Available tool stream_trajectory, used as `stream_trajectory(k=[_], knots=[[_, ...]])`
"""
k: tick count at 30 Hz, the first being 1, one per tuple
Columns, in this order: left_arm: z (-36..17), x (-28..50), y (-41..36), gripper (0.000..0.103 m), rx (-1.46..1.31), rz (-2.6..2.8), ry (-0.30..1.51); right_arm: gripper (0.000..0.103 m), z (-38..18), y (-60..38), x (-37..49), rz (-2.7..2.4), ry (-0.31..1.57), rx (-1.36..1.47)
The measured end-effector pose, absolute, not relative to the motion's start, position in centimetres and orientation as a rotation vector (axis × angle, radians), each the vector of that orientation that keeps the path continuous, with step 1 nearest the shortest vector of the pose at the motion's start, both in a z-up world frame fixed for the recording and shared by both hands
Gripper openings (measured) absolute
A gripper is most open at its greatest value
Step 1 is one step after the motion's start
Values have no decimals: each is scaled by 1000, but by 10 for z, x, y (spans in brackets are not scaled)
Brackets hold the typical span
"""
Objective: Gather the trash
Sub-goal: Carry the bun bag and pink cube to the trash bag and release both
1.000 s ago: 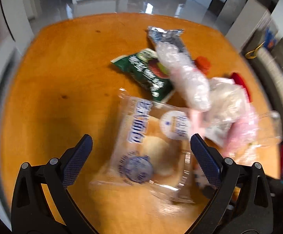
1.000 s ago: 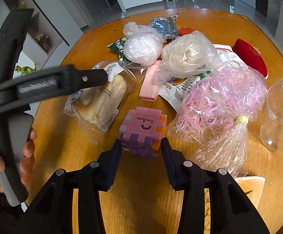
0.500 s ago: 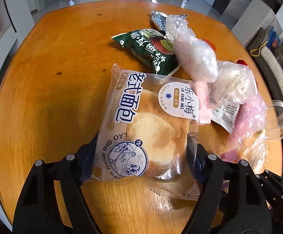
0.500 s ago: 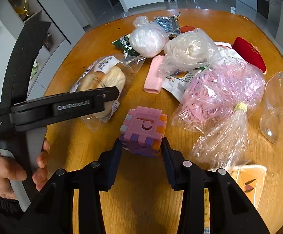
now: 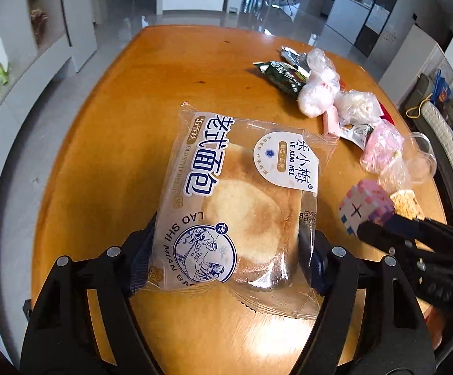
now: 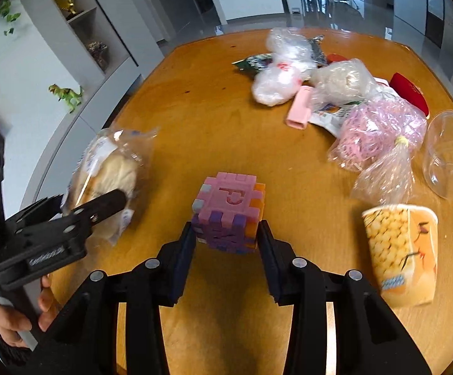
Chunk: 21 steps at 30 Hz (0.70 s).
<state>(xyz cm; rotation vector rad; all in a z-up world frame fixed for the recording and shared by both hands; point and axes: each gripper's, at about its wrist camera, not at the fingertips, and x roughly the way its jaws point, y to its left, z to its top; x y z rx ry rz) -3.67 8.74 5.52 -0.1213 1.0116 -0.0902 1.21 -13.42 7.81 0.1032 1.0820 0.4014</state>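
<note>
My left gripper [image 5: 229, 250] is shut on a clear-wrapped bread packet [image 5: 235, 200] with blue Chinese print and holds it above the wooden table [image 5: 126, 118]. The packet also shows at the left of the right wrist view [image 6: 107, 175], with the left gripper [image 6: 110, 201] on it. My right gripper [image 6: 226, 234] is shut on a pink and purple foam puzzle cube [image 6: 228, 212], lifted off the table. The cube shows in the left wrist view [image 5: 367, 209] too.
A heap of trash lies at the far right: white plastic bags [image 6: 276, 75], a green snack packet [image 6: 251, 62], a pink tube [image 6: 299, 111], a bag of pink strips [image 6: 379, 128], a clear cup [image 6: 448, 153], a red lid [image 6: 409, 90]. A paper cup [image 6: 401, 250] lies near right.
My left gripper has closed on the bread packet and lifted it back from the heap. My right gripper has drawn back with the cube, also raised.
</note>
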Motion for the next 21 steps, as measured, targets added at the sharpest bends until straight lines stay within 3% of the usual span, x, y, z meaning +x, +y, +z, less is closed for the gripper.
stream_trajectory(k=[10,21], knots=[[66,-142,132,74,-167,28,924,42,88,-68,-46,541,1058,5],[48,-274,229,74,-260,285,893,42,91,45,-142,799,1052,-172]])
